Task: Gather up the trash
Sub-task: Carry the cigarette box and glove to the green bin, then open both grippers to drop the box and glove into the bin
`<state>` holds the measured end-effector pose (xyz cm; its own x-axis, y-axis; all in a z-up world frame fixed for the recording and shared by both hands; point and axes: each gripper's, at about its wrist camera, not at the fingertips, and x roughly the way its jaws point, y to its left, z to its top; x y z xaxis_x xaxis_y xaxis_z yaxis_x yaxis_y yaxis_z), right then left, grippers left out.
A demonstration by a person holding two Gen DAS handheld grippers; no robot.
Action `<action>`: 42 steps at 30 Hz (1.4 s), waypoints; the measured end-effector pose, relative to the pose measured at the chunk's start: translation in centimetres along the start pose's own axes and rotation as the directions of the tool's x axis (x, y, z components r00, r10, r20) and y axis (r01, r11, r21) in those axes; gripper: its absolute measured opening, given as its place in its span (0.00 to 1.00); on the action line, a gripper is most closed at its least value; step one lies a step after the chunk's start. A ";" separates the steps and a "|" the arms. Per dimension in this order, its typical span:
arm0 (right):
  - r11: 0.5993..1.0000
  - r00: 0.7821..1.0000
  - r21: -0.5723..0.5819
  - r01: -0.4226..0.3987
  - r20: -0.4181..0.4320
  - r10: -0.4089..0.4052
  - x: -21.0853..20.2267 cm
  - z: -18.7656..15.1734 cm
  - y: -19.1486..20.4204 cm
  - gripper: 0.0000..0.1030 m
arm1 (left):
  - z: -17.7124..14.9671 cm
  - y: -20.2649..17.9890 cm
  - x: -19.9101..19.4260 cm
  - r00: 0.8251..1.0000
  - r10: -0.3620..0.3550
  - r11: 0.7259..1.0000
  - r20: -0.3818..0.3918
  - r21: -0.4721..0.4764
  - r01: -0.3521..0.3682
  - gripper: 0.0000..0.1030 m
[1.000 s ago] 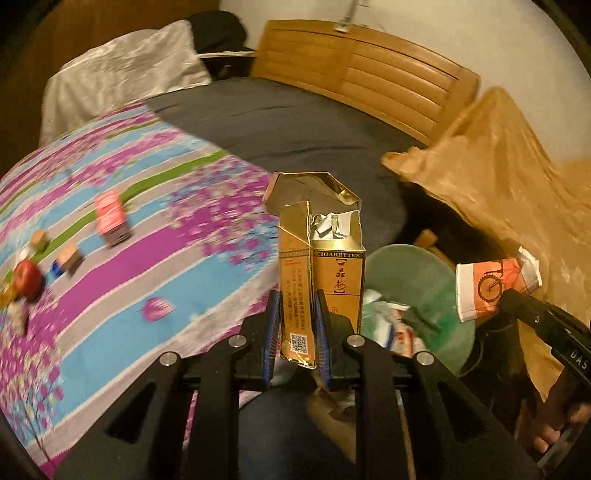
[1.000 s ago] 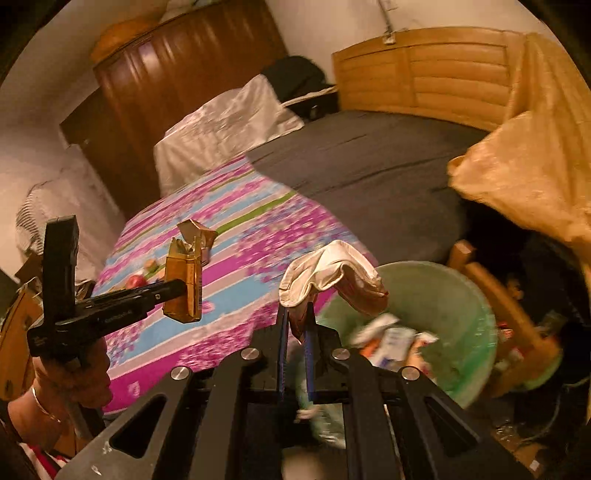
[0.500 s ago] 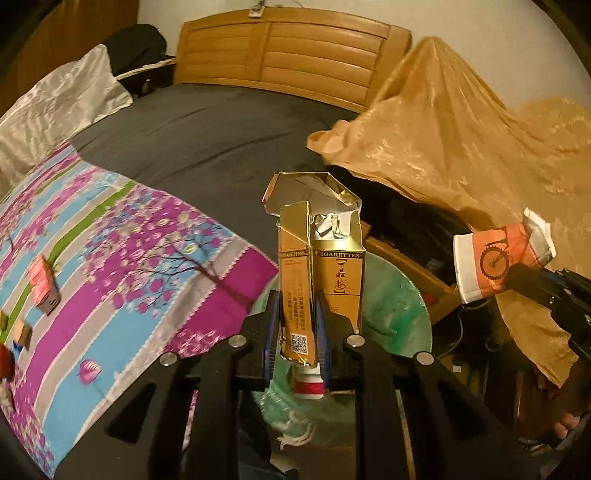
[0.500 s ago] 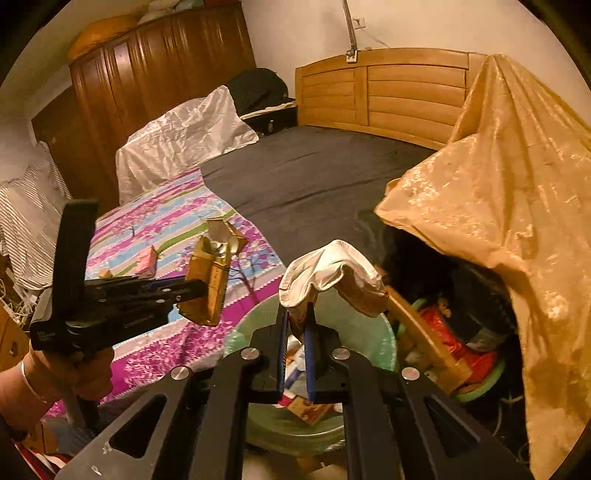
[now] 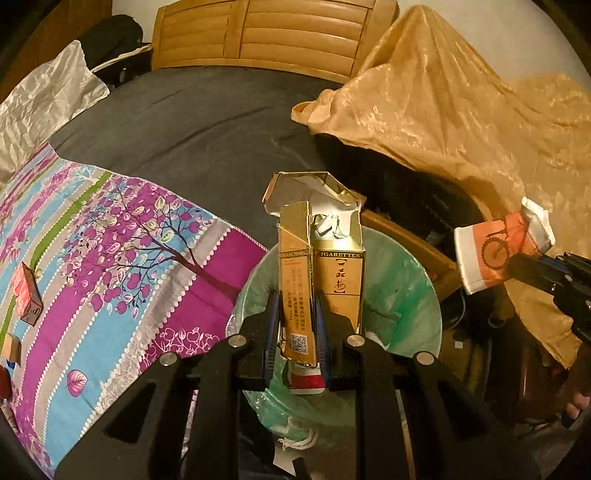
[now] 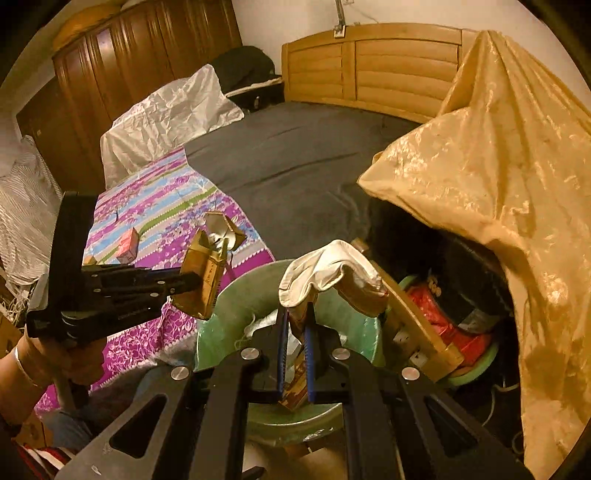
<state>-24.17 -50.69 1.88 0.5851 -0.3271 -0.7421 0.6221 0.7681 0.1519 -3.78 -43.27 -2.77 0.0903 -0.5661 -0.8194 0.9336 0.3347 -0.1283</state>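
My left gripper is shut on a torn gold cigarette pack, held upright over the green-lined trash bin. The pack also shows in the right wrist view. My right gripper is shut on a crushed orange-and-white paper cup, held above the same bin. In the left wrist view the cup hangs to the right of the bin. Several pieces of trash lie in the bin.
A bed with a floral purple and blue cover and dark sheet lies to the left. A red box sits on the cover. A gold cloth drapes over things at the right. A wooden headboard stands behind.
Both grippers swung right from over the bed cover to above the bin, carrying the pack and the cup. Both stayed shut.
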 end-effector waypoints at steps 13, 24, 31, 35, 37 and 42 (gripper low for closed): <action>0.999 0.999 -0.051 -0.010 -0.049 0.007 2.2 -0.1 1.9 0.09 | -0.2 -0.4 0.6 0.999 0.034 0.999 -0.006 0.026 -0.034 0.17; 0.997 0.998 -0.078 -0.012 -0.069 0.007 3.6 0.2 2.1 0.10 | -0.2 -0.2 1.1 0.999 0.040 0.999 -0.010 0.020 -0.039 0.17; 0.996 0.997 -0.082 0.028 -0.073 -0.034 4.1 -0.3 1.8 0.29 | -0.3 -0.4 1.6 0.999 0.034 0.999 -0.001 0.017 -0.034 0.32; 0.998 0.997 -0.059 0.036 -0.070 -0.040 4.1 -0.5 1.1 0.29 | -0.4 -0.5 2.1 0.999 0.043 0.999 -0.015 0.010 -0.043 0.32; 0.998 0.997 -0.054 0.037 -0.069 -0.041 4.1 -0.6 0.9 0.29 | -0.4 -0.4 2.1 0.999 0.047 0.999 -0.018 0.004 -0.047 0.32; 0.998 0.998 -0.062 0.032 -0.054 -0.035 4.1 -0.6 1.1 0.29 | -1.3 0.1 1.7 0.997 0.075 0.997 -0.014 0.004 -0.075 0.32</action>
<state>-21.36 -50.85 -1.37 0.5340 -0.3240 -0.7809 0.6072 0.7897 0.0876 -3.99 -43.27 -4.88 0.1550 -0.5290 -0.8343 0.9255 0.3732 -0.0647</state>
